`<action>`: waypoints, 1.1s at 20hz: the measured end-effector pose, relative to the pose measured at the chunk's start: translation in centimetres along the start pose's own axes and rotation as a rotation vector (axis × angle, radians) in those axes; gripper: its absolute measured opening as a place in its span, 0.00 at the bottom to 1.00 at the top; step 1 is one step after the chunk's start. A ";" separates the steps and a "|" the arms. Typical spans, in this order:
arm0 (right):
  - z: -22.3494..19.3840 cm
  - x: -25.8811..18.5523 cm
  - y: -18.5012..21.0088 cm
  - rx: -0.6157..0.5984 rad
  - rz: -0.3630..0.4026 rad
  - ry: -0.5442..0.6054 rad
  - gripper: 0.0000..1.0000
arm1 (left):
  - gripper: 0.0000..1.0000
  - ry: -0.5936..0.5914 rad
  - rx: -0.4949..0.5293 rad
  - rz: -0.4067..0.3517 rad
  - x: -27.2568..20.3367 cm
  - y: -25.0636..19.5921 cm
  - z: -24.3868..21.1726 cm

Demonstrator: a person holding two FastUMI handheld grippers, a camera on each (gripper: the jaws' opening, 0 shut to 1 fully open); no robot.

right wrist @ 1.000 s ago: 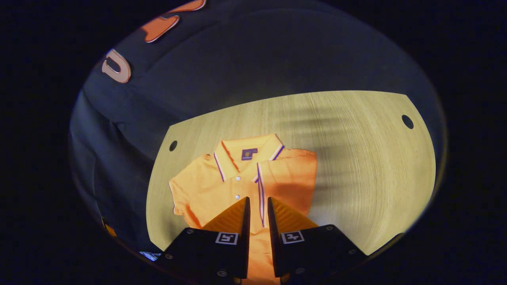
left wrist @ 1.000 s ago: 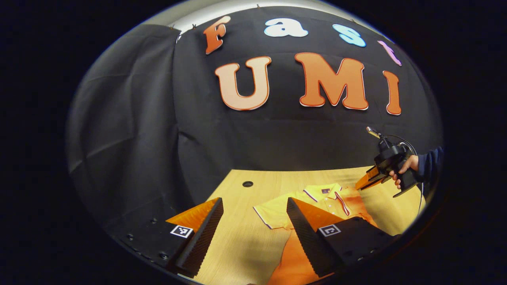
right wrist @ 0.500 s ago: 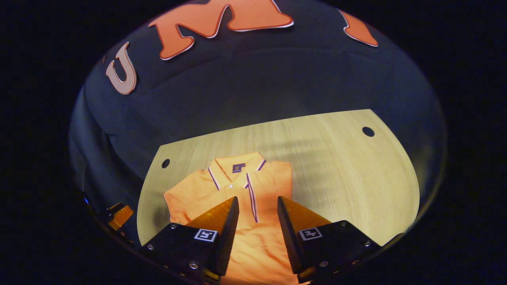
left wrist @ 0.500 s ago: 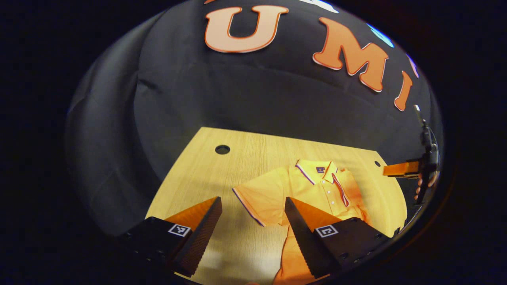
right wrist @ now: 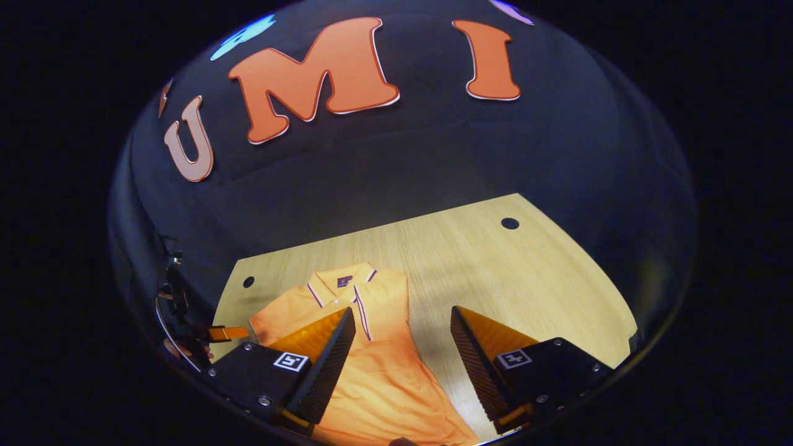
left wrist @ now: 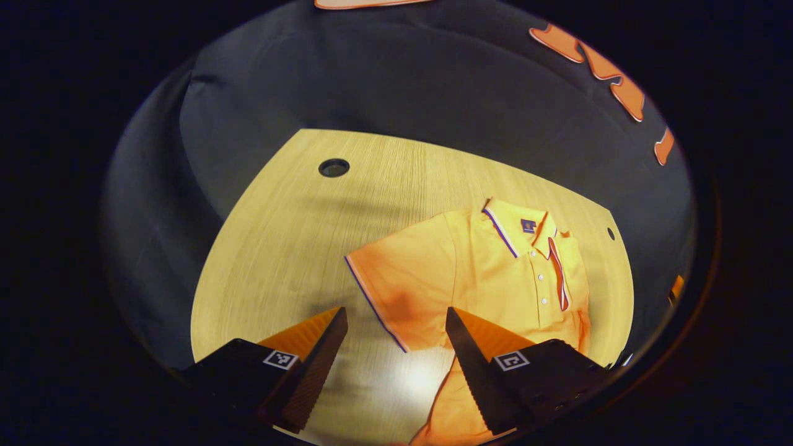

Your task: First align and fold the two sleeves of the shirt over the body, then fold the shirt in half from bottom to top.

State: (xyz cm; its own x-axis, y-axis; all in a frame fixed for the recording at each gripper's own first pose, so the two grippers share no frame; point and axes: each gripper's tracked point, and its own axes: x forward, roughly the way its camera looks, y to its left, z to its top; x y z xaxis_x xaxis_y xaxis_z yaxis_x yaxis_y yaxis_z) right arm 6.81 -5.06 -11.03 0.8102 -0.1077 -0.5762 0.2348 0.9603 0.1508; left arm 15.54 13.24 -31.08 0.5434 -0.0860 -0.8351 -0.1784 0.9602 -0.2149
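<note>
Wooden table (left wrist: pixel 279 235) | orange shirt (left wrist: pixel 495 272) flat | left gripper (left wrist: pixel 396 353) spread | right gripper (right wrist: pixel 403 356) spread

Right gripper (right wrist: pixel 403 353) has its jaws spread wide over the table (right wrist: pixel 526 279). Orange shirt (right wrist: pixel 378 371) lies at 6 o'clock, collar up, and the other gripper (right wrist: pixel 226 333) peeks in around 8.

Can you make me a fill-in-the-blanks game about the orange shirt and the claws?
1. The polo shirt lies on a ____ table.
2. The left claw is ____, with nothing between its fingers.
3. One sleeve is folded over the body; the other sleeve still lies spread ____ on the table.
4. The right claw is ____ too.

Missing words: wooden; open; flat; open
</note>
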 end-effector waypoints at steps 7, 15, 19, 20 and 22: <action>-2.2 -7.4 -5.2 0.015 -0.105 -0.068 0.96 | 0.98 0.168 0.007 0.115 4.6 0.5 -0.1; -6.0 -12.7 -11.2 0.078 -0.241 -0.048 0.96 | 0.62 0.213 0.045 0.129 6.7 0.4 0.0; -6.8 -13.3 -12.0 0.125 -0.244 -0.041 0.96 | 0.10 0.174 0.086 0.057 6.9 -0.9 0.4; -6.5 -13.2 -12.2 0.126 -0.247 -0.049 0.96 | 0.11 0.135 0.113 0.039 6.4 -1.3 1.3; -6.7 -13.2 -12.6 0.117 -0.262 -0.052 0.96 | 0.10 0.042 0.159 -0.004 4.8 -2.7 3.7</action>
State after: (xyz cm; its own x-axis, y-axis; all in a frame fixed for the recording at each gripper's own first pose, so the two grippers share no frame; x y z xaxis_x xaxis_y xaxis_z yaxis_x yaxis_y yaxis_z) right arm -10.45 -14.05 -10.66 0.7393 -0.3645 -0.5662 0.4979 0.8620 0.0953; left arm 21.70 11.25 -32.67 0.5081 -0.0973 -0.8558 -0.0430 0.9895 -0.1380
